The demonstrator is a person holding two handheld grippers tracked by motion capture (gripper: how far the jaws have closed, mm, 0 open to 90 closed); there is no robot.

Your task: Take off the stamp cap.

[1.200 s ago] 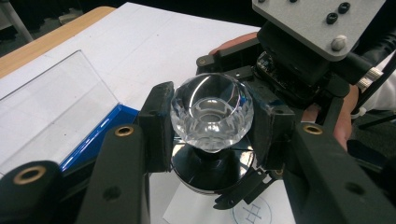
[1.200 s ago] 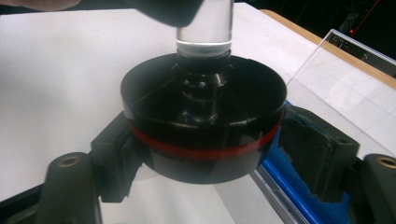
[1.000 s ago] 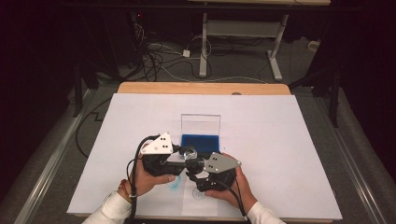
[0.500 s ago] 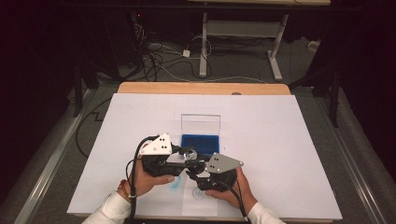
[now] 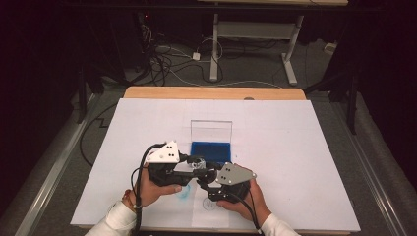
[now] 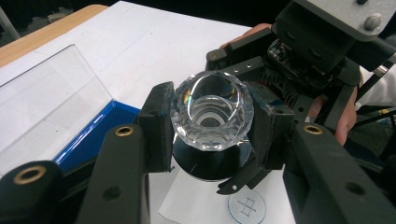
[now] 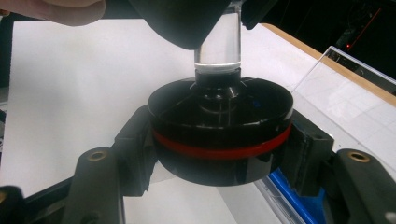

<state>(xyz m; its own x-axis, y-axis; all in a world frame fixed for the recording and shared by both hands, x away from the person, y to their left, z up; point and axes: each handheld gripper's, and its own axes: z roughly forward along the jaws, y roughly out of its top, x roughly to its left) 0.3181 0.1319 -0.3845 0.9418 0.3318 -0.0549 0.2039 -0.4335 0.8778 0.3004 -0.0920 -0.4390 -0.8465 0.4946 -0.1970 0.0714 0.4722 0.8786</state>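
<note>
A stamp with a clear faceted handle (image 6: 212, 109) and a round black base with a red band (image 7: 219, 121) is held above the white paper. My left gripper (image 6: 212, 126) is shut on the clear handle (image 7: 218, 46). My right gripper (image 7: 219, 154) has just been closing its jaws, and its pads now press on both sides of the black base (image 6: 210, 168). In the high view the two grippers, left (image 5: 195, 164) and right (image 5: 205, 178), meet nose to nose at the stamp (image 5: 198, 162), near the table's front edge.
Just behind the grippers lies a blue ink pad case (image 5: 210, 151) with its clear lid (image 5: 211, 130) standing open. The paper below bears a blue smudge (image 5: 184, 192) and a round stamped mark (image 5: 209, 204). A wooden table edge (image 5: 211, 93) runs along the back.
Both hands stay where they were. The right gripper sits slightly tighter against the stamp than one second ago; nothing else has moved.
</note>
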